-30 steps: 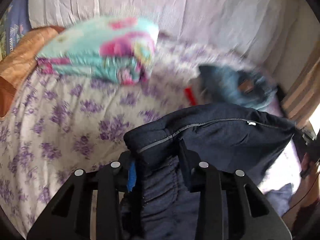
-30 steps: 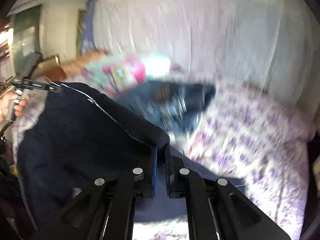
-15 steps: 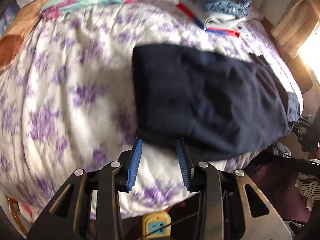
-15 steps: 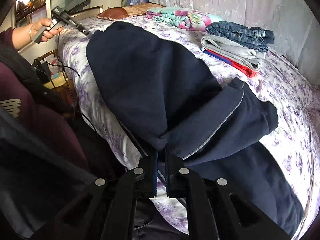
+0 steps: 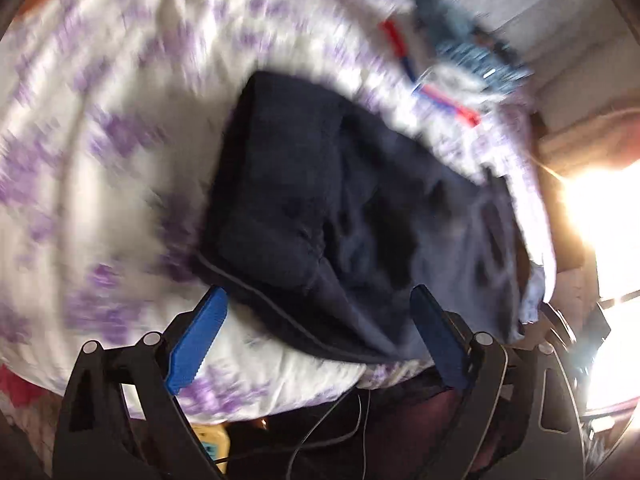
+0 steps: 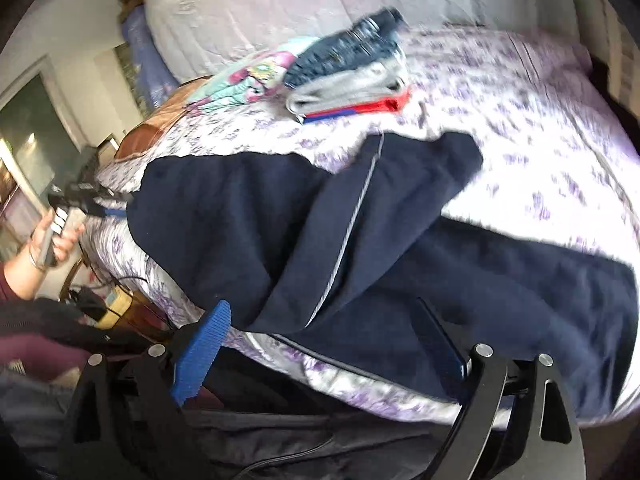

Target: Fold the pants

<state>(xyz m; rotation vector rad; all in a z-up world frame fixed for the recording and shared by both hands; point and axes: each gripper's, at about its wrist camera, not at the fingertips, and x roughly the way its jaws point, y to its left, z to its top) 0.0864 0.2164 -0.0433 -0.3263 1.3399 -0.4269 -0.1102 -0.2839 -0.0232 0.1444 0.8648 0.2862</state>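
Note:
Dark navy pants (image 6: pixel 248 220) with a thin grey side stripe lie loosely folded across the near edge of a bed with a purple-flowered sheet (image 6: pixel 520 120). In the blurred left wrist view the same pants (image 5: pixel 304 184) lie flat on the sheet. My left gripper (image 5: pixel 318 292) is opening, its blue pads (image 5: pixel 196 340) spread wide on either side of the near hem, not pressing it. My right gripper (image 6: pixel 320 306) is opening too. The fold's near edge lies between its fingers without being pinched.
A stack of folded clothes (image 6: pixel 348 68), jeans on grey on red and blue, sits further back on the bed, beside a folded floral blanket (image 6: pixel 248 80) and a brown pillow (image 6: pixel 148 136). A hand (image 6: pixel 48 240) holds the other gripper at the left. Cables and a yellow box (image 6: pixel 116 304) lie below the bed edge.
Both grippers, which held the pants shut in their jaws, have let go and spread wide. The pants came down from the air onto the bed, and both hands sank toward its near edge.

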